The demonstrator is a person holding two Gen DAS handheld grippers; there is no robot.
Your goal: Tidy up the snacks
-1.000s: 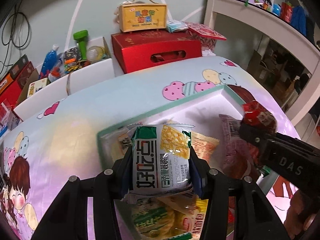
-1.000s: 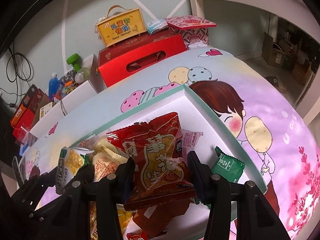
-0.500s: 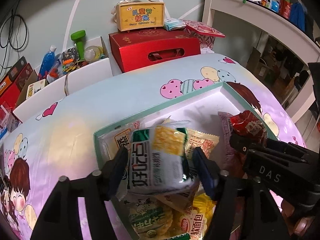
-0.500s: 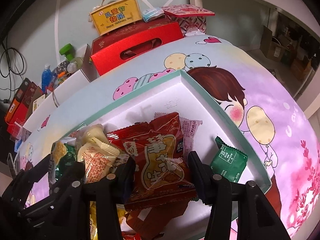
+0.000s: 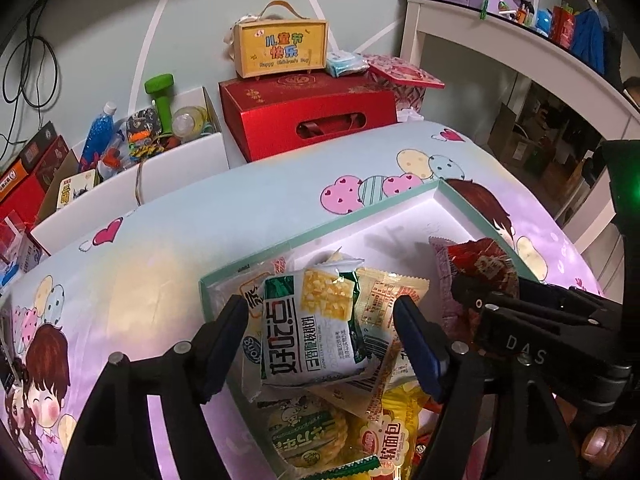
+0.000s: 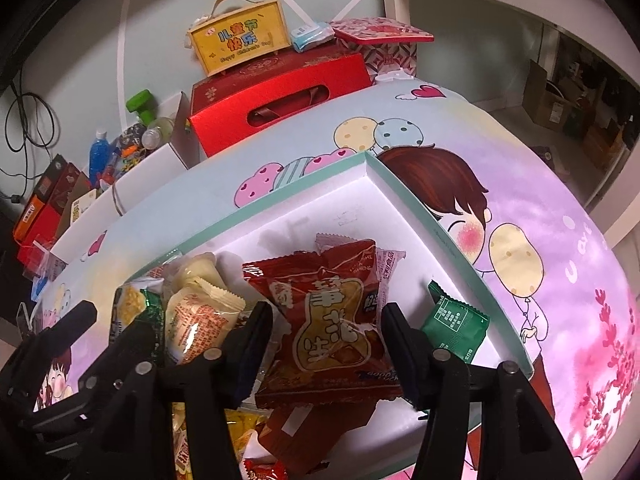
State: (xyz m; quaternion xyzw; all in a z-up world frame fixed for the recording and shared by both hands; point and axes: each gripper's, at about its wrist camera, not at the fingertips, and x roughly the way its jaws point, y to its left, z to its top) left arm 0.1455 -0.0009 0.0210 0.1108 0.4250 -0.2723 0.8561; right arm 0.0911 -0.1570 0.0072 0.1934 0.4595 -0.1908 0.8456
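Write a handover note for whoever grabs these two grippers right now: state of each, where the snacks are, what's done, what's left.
Left gripper: jaws open, astride the green-and-white cracker packet, which lies on the snack pile in the teal-rimmed box.
Right gripper: jaws shut on the red peanut packet, held over the box.
Done: several packets already sit in the box, among them a small green packet near the right wall.
Left: set the red peanut packet down in the box, probably in the bare white area at the far end.
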